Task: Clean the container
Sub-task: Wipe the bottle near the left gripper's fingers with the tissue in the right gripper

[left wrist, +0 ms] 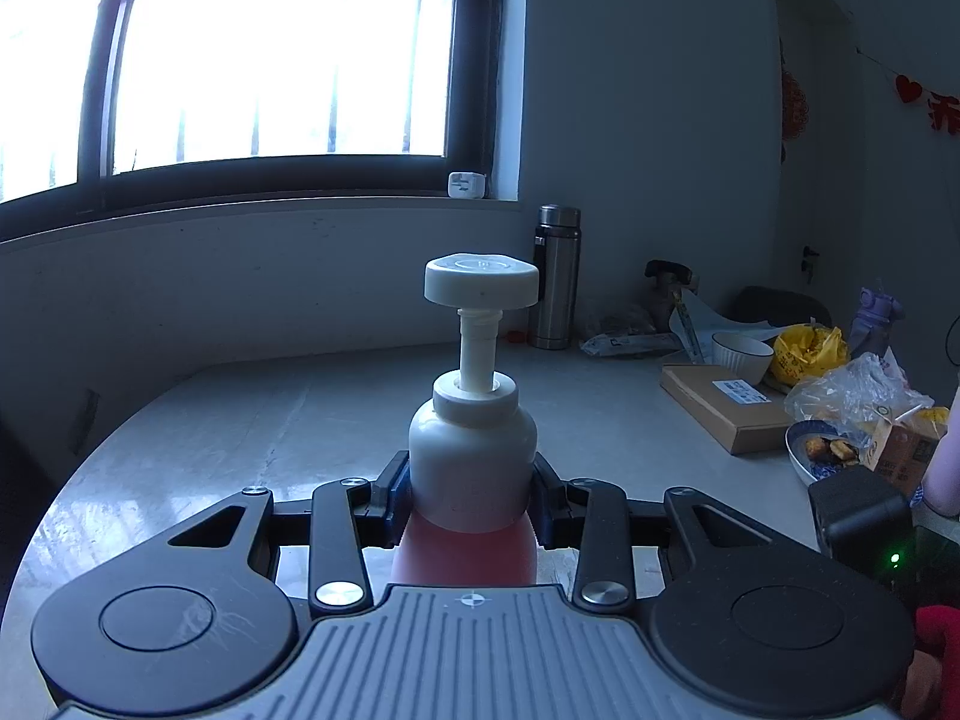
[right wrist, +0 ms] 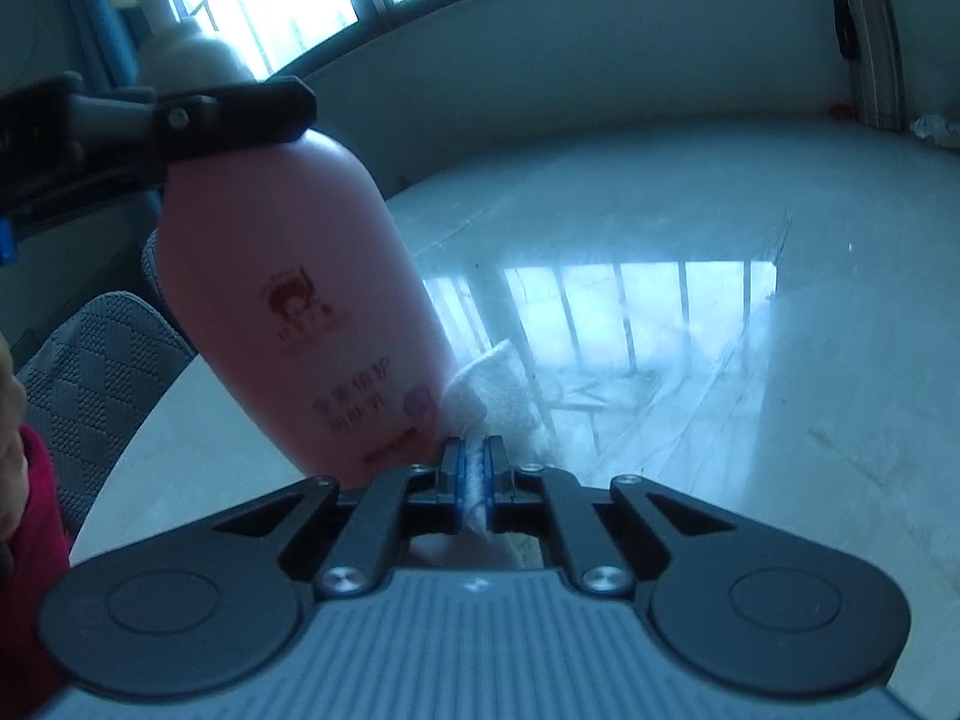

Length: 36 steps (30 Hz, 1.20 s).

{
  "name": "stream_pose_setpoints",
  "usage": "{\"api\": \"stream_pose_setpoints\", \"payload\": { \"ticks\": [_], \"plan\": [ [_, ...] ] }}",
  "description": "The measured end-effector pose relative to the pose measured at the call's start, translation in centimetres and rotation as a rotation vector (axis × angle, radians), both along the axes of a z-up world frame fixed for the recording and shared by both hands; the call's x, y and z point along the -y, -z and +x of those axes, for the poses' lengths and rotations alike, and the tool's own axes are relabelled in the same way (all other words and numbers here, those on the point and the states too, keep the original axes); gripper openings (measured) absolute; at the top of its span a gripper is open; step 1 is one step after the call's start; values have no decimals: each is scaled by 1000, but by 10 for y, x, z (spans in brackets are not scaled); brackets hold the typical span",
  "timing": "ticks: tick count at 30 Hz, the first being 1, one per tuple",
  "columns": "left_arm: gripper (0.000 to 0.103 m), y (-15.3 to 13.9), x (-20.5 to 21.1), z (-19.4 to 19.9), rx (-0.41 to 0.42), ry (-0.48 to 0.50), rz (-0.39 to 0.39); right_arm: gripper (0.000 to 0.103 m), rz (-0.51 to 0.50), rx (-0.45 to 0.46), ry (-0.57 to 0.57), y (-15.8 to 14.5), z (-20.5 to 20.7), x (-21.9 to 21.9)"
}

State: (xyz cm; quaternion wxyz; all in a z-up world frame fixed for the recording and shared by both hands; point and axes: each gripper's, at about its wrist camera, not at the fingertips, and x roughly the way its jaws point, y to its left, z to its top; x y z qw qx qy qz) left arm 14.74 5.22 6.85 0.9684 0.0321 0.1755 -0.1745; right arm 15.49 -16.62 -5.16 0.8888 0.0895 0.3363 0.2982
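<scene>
A pink pump bottle point(left wrist: 471, 462) with a white shoulder and white pump head stands between my left fingers. My left gripper point(left wrist: 472, 489) is shut on the bottle just below its shoulder. In the right wrist view the same bottle point(right wrist: 300, 300) is tilted above the table's near edge, with the left gripper's finger point(right wrist: 234, 111) around its upper part. My right gripper point(right wrist: 474, 474) is shut on a white cloth point(right wrist: 498, 384), which lies against the bottle's lower right side.
The pale glossy table point(right wrist: 720, 300) runs to a wall under a window. A steel flask point(left wrist: 555, 276) stands at the back. A cardboard box point(left wrist: 726, 405), a white bowl point(left wrist: 741, 354), bags and a food plate point(left wrist: 822, 453) crowd the right side. A grey chair point(right wrist: 102, 372) is at the left.
</scene>
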Motion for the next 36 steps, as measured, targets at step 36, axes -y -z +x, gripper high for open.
{"api": "stream_pose_setpoints", "payload": {
  "ticks": [36],
  "plan": [
    [39, -2, -4, 2, 0, 2, 3, 6, 59, 43, -11, -14, -5, 15]
  ]
}}
